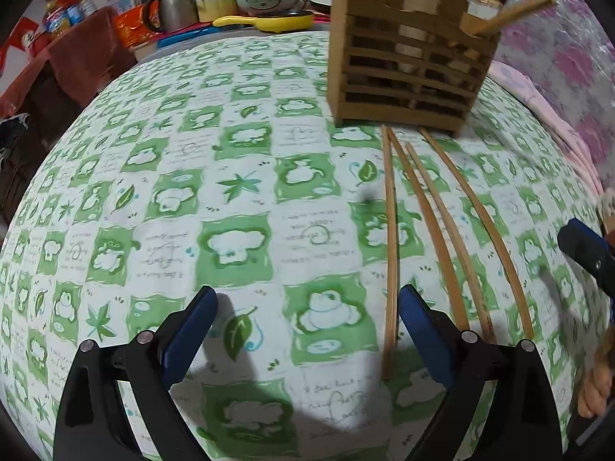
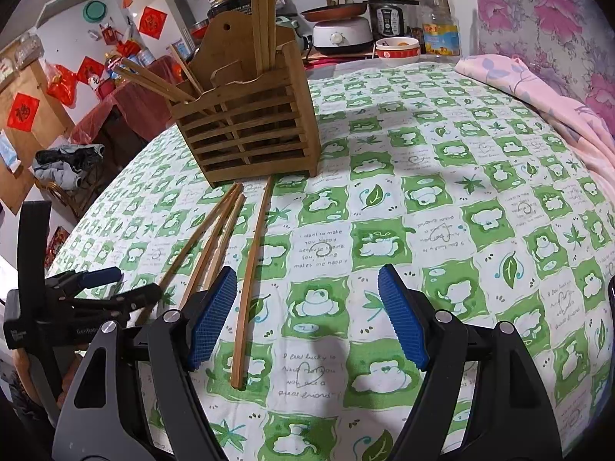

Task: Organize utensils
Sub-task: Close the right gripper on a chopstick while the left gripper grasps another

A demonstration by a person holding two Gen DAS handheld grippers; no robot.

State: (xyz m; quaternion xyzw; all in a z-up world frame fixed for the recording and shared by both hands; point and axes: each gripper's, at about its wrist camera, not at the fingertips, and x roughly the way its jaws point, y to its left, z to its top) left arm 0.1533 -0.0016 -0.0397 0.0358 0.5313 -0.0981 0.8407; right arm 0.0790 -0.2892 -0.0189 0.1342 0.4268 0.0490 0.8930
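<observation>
Wooden holder (image 2: 246, 126) already has several chopsticks; four chopsticks (image 1: 430, 230) left flat on tablecloth (image 1: 238, 192) just before it. Left gripper (image 1: 307, 330), right gripper (image 2: 307, 315) both released, empty

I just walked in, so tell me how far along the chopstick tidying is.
Partly done: several chopsticks already stand in the wooden holder. Nothing is in hand; the left gripper and right gripper are both open. Four loose chopsticks remain on the tablecloth.

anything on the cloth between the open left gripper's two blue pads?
Mostly bare green-and-white checked tablecloth. Left wrist view: only the leftmost loose wooden chopstick runs just inside the right pad; left gripper holds nothing.
</observation>
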